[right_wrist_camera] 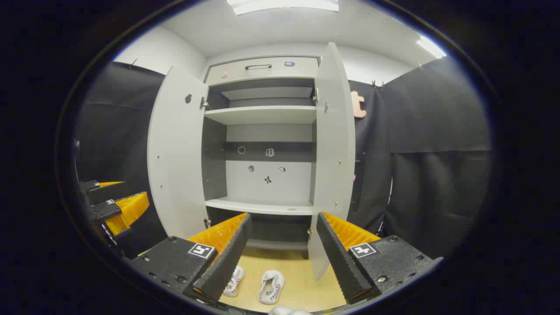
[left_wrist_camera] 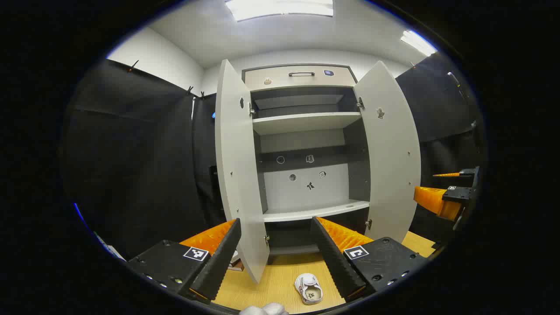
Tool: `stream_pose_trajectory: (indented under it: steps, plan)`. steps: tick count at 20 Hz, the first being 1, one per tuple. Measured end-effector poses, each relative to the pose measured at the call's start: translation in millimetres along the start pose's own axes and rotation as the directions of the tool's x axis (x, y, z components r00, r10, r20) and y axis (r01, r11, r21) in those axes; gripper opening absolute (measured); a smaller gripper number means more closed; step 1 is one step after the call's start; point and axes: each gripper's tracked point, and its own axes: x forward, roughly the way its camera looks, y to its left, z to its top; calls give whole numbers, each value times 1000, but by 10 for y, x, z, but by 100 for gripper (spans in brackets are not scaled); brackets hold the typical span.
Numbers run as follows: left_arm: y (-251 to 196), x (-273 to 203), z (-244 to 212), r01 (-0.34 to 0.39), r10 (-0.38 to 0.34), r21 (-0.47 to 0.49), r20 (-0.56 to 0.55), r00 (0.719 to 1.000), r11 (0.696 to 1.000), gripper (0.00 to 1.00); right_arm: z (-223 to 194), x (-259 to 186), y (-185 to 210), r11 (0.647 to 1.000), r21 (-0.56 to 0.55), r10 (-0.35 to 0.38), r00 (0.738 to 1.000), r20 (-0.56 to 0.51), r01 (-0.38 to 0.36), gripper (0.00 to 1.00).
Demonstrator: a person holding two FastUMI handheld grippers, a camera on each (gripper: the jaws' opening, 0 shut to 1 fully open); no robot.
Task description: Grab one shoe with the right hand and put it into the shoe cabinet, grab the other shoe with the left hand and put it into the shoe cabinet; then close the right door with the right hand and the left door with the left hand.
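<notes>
Since the two shoes look small, soft and light, pinch each by its collar. With both grippers' jaws spread and empty, the right shoe (right_wrist_camera: pixel 271 286) and left shoe (right_wrist_camera: pixel 233 281), white with open tops, lie on the near floor before the open shoe cabinet (right_wrist_camera: pixel 262 131).

Two white shoes (right_wrist_camera: pixel 271 286) lie apart on the wooden floor (right_wrist_camera: pixel 302 280).

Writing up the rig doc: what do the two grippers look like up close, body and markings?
Each gripper, left and right, has two long wedge-shaped fingers with ribbed inner faces, on blocky black textured bodies fastened with screws. Each body block carries a square black-and-white fiducial tag on top. No cables visible.
</notes>
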Motion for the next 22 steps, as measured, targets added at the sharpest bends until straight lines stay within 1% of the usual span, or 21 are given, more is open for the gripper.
stream_pose_trajectory:
  steps: [3,4,5,6,7,8,17,20,21,22]
  plan:
    - [-13,-13,8,2,-2,-4,1,1000,1000,96,16,11,9,1000,-1,-1,1000,4,1,98]
    - [-16,-21,11,2,-2,-2,2,1000,1000,96,12,9,14,1000,-1,-3,1000,4,3,95]
    - [-24,-16,14,4,-4,-2,3,1000,1000,96,19,11,15,1000,0,-4,1000,5,4,97]
    - [-33,-17,21,7,-7,-2,3,1000,1000,96,14,14,19,1000,0,-5,1000,7,5,97]
    - [-44,-21,21,10,-10,-2,2,1000,1000,96,18,15,19,1000,-1,-6,1000,9,6,95]
    - [-49,-28,19,12,-12,0,2,1000,1000,96,15,16,20,1000,-2,-7,1000,10,7,97]
    - [-85,-35,12,24,-24,2,-2,1000,1000,96,-41,21,16,1000,-20,2,1000,-1,-2,98]
    - [-80,-40,-6,24,-24,4,-8,1000,1000,96,-217,43,-8,999,-33,0,999,-43,-1,97]
    - [-66,-47,-13,20,-20,7,-10,1000,1000,96,-345,50,-13,1000,-30,2,998,-62,-4,97]
    - [-57,-51,-24,17,-17,9,-11,1000,1000,96,-579,25,4,1000,-26,2,997,-82,-4,97]
